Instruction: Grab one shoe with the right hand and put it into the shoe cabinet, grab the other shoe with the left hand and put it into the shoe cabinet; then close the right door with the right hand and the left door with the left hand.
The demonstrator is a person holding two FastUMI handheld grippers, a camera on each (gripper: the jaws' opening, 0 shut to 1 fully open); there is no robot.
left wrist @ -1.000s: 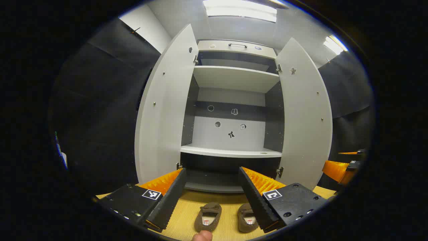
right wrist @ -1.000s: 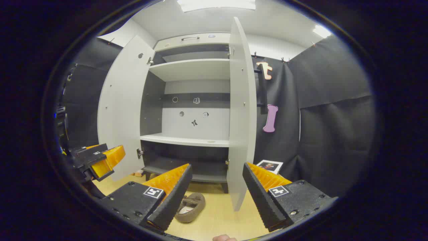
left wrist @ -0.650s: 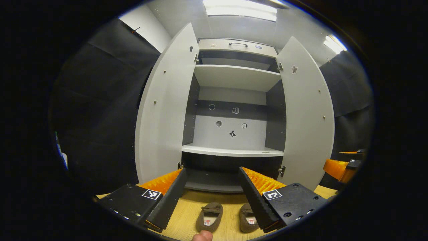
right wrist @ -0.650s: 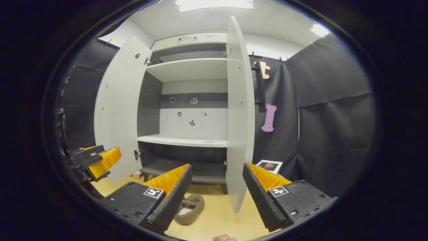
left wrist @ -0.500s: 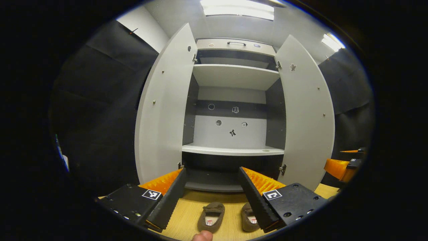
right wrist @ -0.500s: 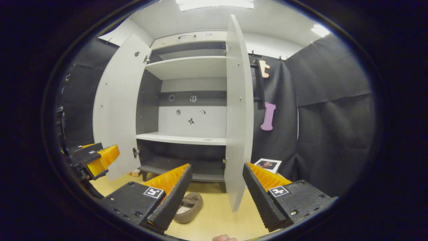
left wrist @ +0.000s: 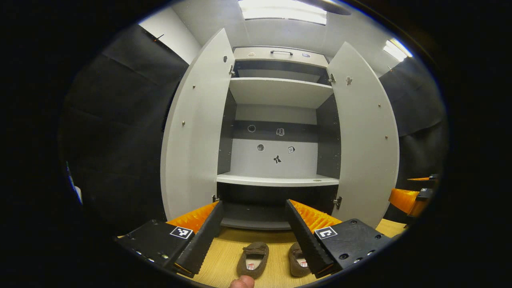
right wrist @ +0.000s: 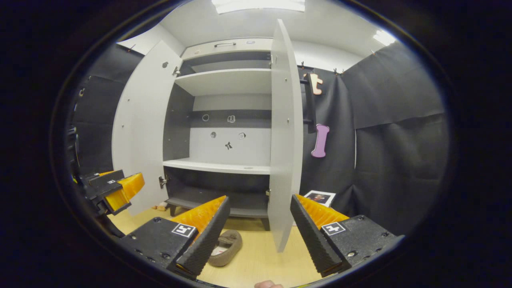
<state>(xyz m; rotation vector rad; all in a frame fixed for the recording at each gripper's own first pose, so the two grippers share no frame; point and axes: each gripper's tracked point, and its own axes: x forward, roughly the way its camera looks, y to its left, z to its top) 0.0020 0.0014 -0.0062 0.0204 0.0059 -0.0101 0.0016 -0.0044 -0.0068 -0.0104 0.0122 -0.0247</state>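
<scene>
**Both claws spread above the shoes, cabinet standing open**

In the left gripper view, the left claw (left wrist: pixel 250 236) is held released at the bottom centre, its fingers spread wide with nothing between them. Two shoes (left wrist: pixel 253 259) are seen lying side by side on the floor (left wrist: pixel 224 256), low in the frame, just in front of the cabinet (left wrist: pixel 280 92). The left door (left wrist: pixel 192 132) and the right door (left wrist: pixel 368 136) are swung fully out, so the shelves are left reachable.

In the right gripper view, the right claw (right wrist: pixel 260 230) is likewise held released and empty at the bottom centre. One shoe (right wrist: pixel 226 247) is seen just beyond its left finger, so a short descent is judged sufficient for the first grasp. The right door (right wrist: pixel 282 140) is seen edge-on at mid-frame.
</scene>
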